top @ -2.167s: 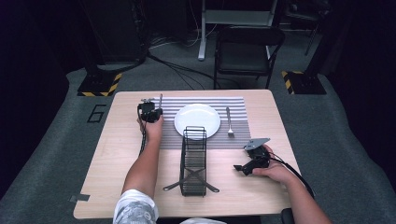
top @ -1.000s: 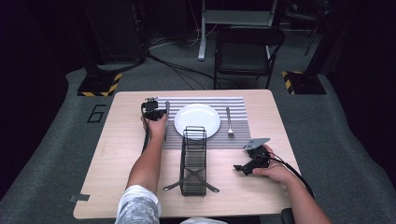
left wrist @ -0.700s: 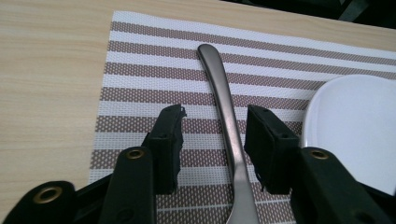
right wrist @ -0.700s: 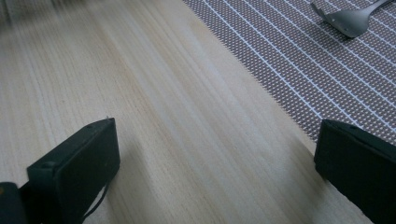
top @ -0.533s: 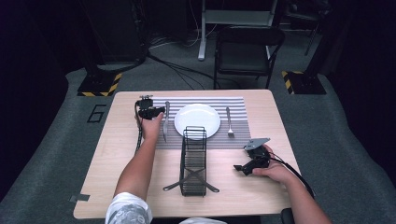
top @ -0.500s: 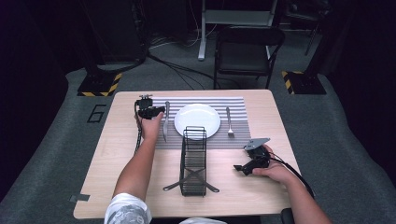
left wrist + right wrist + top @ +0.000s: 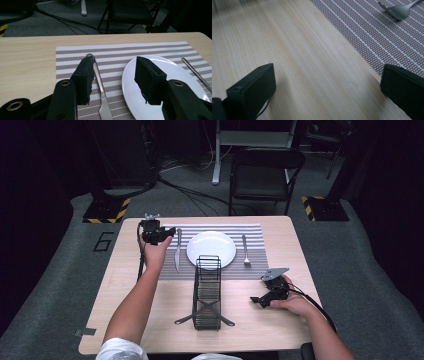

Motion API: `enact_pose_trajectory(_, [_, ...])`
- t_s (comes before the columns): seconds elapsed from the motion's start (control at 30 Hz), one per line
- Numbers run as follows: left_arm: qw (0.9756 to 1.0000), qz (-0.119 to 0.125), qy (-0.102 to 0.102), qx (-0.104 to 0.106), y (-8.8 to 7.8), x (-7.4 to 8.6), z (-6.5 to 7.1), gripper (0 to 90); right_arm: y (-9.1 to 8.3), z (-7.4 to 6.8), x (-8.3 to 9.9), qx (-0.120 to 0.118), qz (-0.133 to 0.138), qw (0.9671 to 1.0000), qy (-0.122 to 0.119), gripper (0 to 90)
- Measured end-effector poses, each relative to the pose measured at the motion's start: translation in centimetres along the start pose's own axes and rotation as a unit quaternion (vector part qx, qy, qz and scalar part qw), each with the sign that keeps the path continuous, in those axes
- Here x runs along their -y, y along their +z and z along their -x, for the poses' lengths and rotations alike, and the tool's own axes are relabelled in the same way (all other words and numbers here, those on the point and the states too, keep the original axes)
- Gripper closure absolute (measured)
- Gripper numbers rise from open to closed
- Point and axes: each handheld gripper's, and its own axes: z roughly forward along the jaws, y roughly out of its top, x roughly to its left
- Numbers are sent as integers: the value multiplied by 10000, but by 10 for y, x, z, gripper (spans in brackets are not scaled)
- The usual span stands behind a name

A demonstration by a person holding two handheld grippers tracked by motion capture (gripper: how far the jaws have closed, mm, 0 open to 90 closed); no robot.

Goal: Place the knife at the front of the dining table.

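Knife [image 7: 177, 256] now lying on striped placemat [image 7: 255, 232], left gripper [image 7: 162, 236] lifted clear, jaws just opened

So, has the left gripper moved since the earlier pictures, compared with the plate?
Yes. The left gripper has drawn back from the placemat toward the table's left edge, away from the plate, leaving the knife lying on the placemat. Its jaws have just been opening; nothing is between them.

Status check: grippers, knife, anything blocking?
Left gripper jaws just opened, nothing between them, above the knife. Knife flat on placemat, left of plate. Right gripper open, resting on table. Nothing blocking.
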Motion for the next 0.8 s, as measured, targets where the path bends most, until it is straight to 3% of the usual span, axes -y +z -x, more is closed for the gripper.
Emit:
enact_pose_trajectory(0.33, [9983, 9, 494, 300, -39, -2, 18, 485, 0, 0, 0, 1, 5, 10000, 0, 0])
enact_pose_trajectory(0.8, [9953, -60, 724, 642, -76, 30, 20, 477, 0, 0, 0, 1, 1, 10000, -2, 0])
